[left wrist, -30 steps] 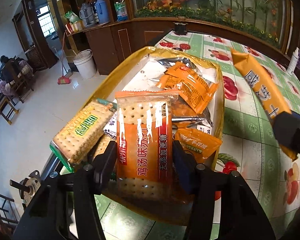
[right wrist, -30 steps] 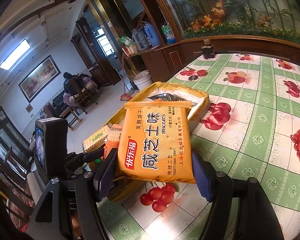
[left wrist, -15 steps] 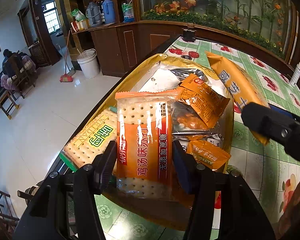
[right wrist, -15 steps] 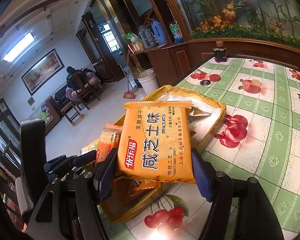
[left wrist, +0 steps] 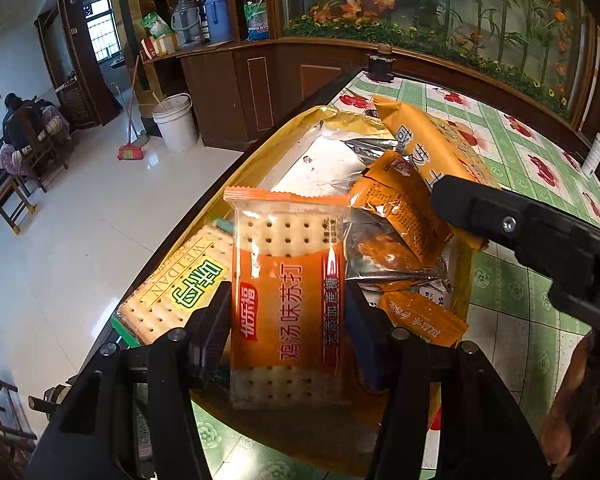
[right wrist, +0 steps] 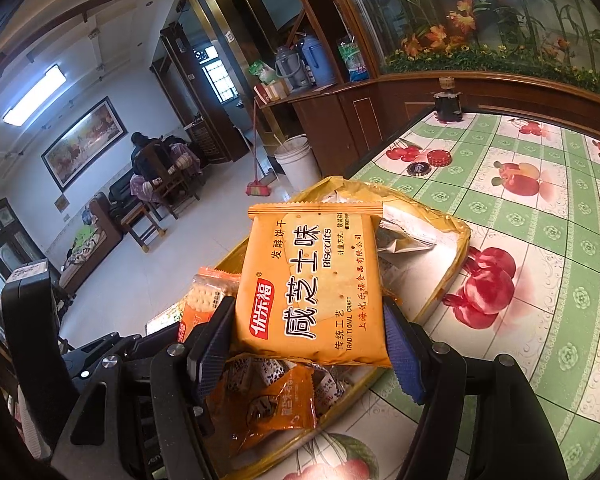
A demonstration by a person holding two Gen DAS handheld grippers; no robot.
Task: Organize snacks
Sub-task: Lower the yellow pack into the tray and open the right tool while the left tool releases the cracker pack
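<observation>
My left gripper is shut on a clear-and-orange cracker pack, held upright over the near end of a gold tray. My right gripper is shut on a yellow-orange biscuit pack, held over the same tray. In the left wrist view that pack and the right gripper's black body reach in over the tray from the right. The left gripper's cracker pack shows in the right wrist view. Small orange packets and a green-labelled cracker pack lie in the tray.
The tray sits at the left edge of a table with a green fruit-print cloth; the floor drops away to the left. Two small round lids and a dark jar stand at the far end. A white bottle stands at the right.
My right gripper has moved left with the yellow-orange pack, from beside the tray to over it. My left gripper has kept its pack over the tray's near end.
</observation>
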